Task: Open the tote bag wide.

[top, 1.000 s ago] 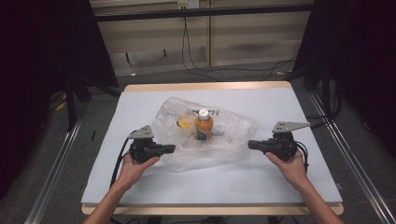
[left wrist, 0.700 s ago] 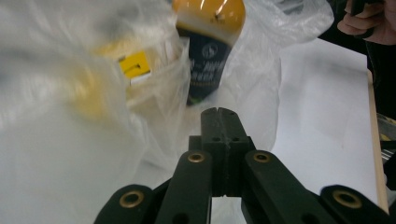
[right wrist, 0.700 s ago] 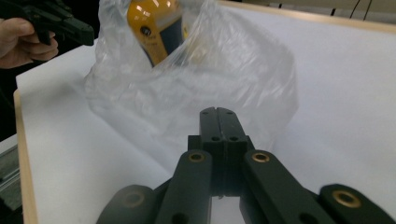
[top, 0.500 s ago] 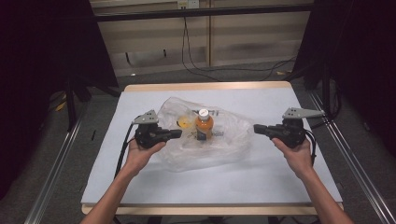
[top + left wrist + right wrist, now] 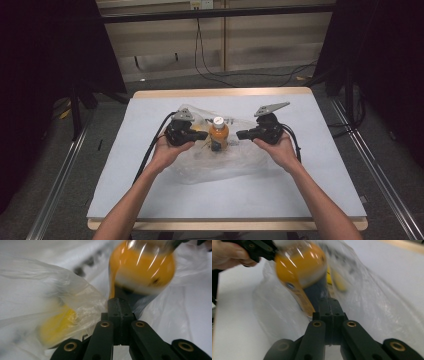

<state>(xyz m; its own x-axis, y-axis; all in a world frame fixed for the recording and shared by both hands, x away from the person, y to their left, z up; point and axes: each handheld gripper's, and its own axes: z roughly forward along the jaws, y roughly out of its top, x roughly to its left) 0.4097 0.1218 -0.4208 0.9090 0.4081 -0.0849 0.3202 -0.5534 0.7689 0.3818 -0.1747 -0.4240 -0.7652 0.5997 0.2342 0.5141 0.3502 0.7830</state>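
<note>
— Nearest the table's front edge, what is seen?

— Two forearms are seen reaching in over the pale blue table (image 5: 150, 200), each hand wrapped round a gripper. A black cable is trailed from the left gripper (image 5: 199, 135) back along the left arm.

— And how are the jaws set?

— Both pairs are pressed together. In the left gripper view the black jaws are seen closed flat against each other with nothing pinched; the same is seen in the right gripper view. The right gripper (image 5: 241, 134) is pointed inward from the other side.

— Where is the bottle found?

— An orange bottle (image 5: 218, 134) with a white cap is stood upright between the two grippers, just beside each tip. It is set on a crumpled clear plastic bag (image 5: 220, 167), which is spread under and around it and lies in the way of both jaws. Whether either tip touches the bottle cannot be told.

— Anything else close by?

— A yellow item (image 5: 56, 325) is seen blurred through the bag's film, beside the bottle.

— And farther off?

— Beyond the table, black cables (image 5: 210, 70) are hung down a pale wall.
</note>
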